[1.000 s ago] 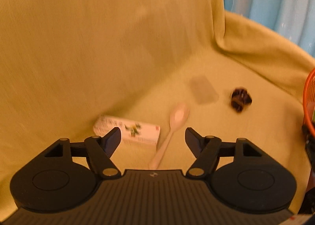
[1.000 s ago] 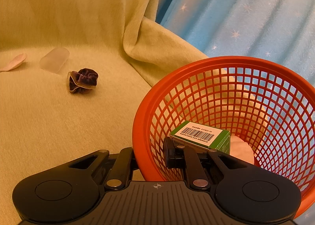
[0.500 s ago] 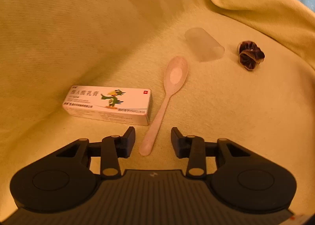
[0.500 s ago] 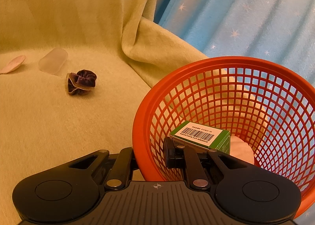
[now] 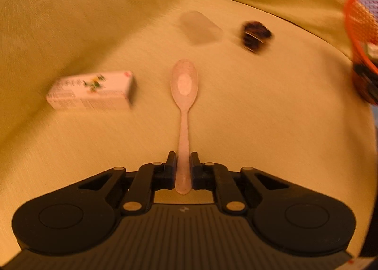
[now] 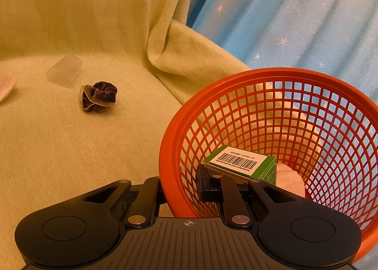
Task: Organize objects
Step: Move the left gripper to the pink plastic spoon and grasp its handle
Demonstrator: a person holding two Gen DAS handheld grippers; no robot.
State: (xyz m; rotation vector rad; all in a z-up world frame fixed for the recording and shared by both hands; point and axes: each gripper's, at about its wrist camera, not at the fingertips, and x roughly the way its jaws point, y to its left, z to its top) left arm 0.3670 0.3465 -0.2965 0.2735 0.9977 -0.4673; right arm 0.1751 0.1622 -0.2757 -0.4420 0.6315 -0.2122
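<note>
- Left gripper [image 5: 183,170] clamped on the handle end of a pale pink spoon [image 5: 184,85], jaws pressed against both sides of the stem, bowl pointing to 12 o'clock over the yellow-green throw [image 5: 271,116].
- Right gripper [image 6: 179,185] pinching the near rim of the orange mesh basket [image 6: 295,76], one finger outside the wall, the other inside.
- Already in the basket: a green box with a barcode label [image 6: 241,162] and, at its 4 o'clock, a white pad [image 6: 289,181].
- Left out on the throw: a white printed carton [image 5: 92,92] at 9 o'clock of the spoon, a frosted clear case [image 5: 200,26] at 12 to 1 o'clock, a dark velvet scrunchie [image 5: 256,36] at 2 o'clock.
- By appearances roughly a third done: two things binned, the spoon gripped but not yet carried over, three more untouched.
- Basket at far 2 o'clock from the spoon, well apart, at the edge of the seat.
- No desk in sight: a soft seat draped in plush fabric, folds rising at the back, slightly blurred in the left wrist view.
- Behind, a light blue curtain [image 6: 295,10] dotted with pale stars; warm, dim indoor light.
</note>
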